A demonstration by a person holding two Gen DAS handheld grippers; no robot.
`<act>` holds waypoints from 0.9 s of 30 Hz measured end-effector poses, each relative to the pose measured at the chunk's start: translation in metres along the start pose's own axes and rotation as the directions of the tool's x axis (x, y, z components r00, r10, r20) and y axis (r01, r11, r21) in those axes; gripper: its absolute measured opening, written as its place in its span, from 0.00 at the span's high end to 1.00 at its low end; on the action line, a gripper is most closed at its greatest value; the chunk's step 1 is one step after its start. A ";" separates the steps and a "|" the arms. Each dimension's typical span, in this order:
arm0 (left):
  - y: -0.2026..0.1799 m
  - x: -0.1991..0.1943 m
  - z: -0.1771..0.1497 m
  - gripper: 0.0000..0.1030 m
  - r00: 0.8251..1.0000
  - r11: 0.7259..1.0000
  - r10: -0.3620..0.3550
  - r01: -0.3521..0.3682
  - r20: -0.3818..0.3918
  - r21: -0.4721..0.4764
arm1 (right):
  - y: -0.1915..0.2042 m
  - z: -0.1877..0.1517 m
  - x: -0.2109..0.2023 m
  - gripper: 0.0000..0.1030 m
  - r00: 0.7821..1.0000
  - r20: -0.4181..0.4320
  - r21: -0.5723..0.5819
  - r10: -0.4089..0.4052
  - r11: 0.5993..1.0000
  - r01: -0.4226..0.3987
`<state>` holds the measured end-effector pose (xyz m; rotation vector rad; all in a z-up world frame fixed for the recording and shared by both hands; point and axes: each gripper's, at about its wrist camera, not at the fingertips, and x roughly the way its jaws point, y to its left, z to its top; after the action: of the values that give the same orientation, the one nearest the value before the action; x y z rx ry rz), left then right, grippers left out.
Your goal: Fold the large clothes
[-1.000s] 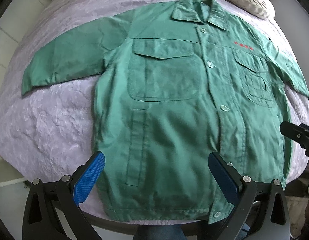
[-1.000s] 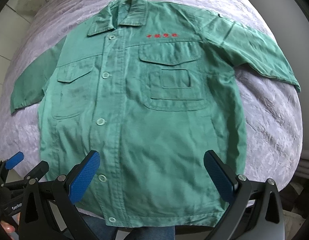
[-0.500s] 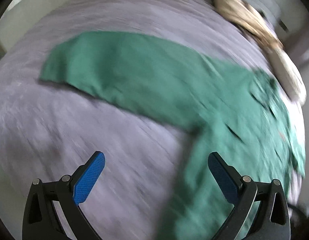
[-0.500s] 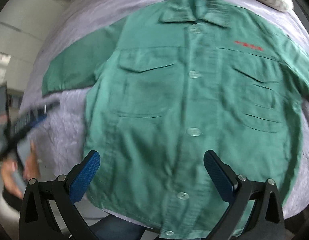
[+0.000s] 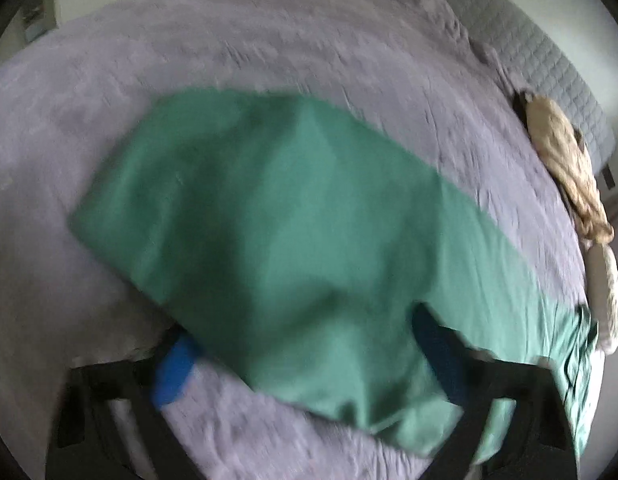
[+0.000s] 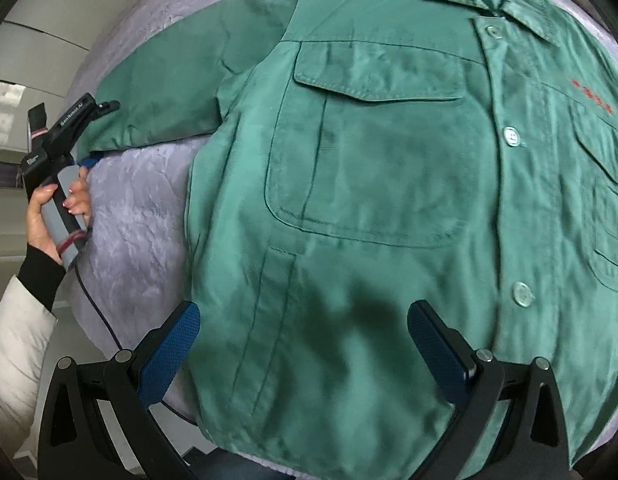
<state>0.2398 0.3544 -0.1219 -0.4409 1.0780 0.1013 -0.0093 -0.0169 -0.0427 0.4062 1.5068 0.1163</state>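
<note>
The jacket (image 6: 389, 200) lies spread face up on the bed (image 6: 141, 208), collar toward the far end. Its sleeve (image 5: 269, 220) stretches out sideways over the bed cover, and the cuff seems to sit between the left gripper (image 5: 305, 364)'s closing fingers (image 5: 173, 372). A pillow (image 5: 569, 168) lies beyond at the bed's far edge.

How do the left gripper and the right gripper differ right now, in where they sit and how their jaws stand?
The left gripper is at the jacket's sleeve cuff, jaws closing with cloth between them; the right gripper hovers over the jacket's body, jaws wide, gripping nothing. The left's view is blurred; the right's is sharp. Both have blue pads and point down at the bed.
</note>
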 end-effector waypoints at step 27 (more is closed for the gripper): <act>-0.367 -0.037 -0.222 0.87 0.936 0.493 -0.264 0.340 -0.234 0.801 | -0.202 -0.026 -0.056 0.00 0.946 0.315 0.430 -0.072 0.900 -0.075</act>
<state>0.1453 -0.0624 -0.0684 0.2638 0.9823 -0.7557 -0.0737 -0.2174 -0.0571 0.7508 1.1963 -0.2859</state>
